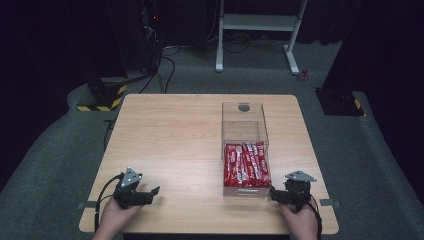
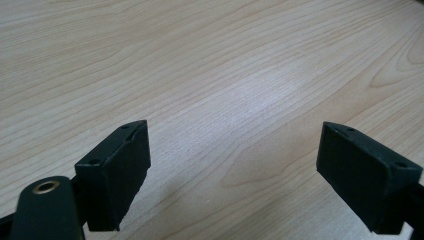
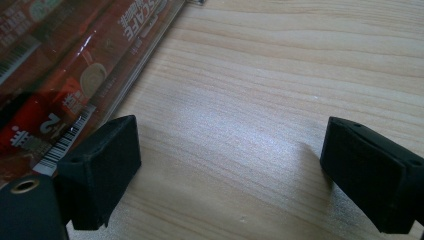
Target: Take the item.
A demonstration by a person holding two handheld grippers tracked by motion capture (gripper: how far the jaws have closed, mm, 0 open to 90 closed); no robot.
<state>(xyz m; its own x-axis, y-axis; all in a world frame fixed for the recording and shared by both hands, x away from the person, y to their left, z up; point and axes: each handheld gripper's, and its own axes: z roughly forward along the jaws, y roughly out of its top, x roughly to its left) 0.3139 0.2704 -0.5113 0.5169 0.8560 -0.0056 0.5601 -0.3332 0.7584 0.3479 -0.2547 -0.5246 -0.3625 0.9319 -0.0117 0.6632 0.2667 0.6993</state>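
Two grippers sit low on the worktop (image 1: 190, 135), both with jaws spread apart and nothing between them. My right gripper (image 1: 276, 195) rests just beside the clear box (image 1: 245, 150) of red sachets (image 1: 246, 164); my left gripper (image 1: 150, 195) is well apart from it.

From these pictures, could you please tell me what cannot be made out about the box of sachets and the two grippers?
- Sachets: the count, too small in the high view; cut off by the left edge in the right gripper view.
- Sachet print: mostly blurred behind the clear wall.
- Box: whether its far half holds anything; the high view shows just glare and a dark spot.
- Left gripper and right gripper: both open; the hands are cut off by the bottom edge in the high view.
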